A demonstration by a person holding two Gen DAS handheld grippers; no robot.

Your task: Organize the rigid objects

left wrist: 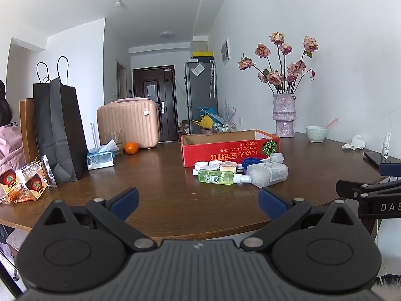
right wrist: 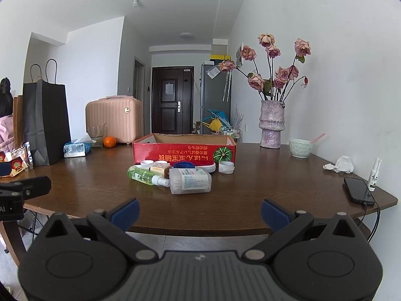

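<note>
starting with both jaws spread and empty, send the right gripper (right wrist: 200, 212) toward twelve o'clock, pinch the clear bottle (right wrist: 190, 180) crosswise, then lift into the red box (right wrist: 184, 151).

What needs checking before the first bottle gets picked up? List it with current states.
1. Left gripper open, holding nothing: ok.
2. Right gripper open, holding nothing: ok.
3. Green bottle reachable, lying on its side at the cluster's front: ok.
4. Clear bottle free of the green bottle: not ok, they touch.
5. Red box open on top: ok.
6. Red box interior free: cannot tell.
</note>
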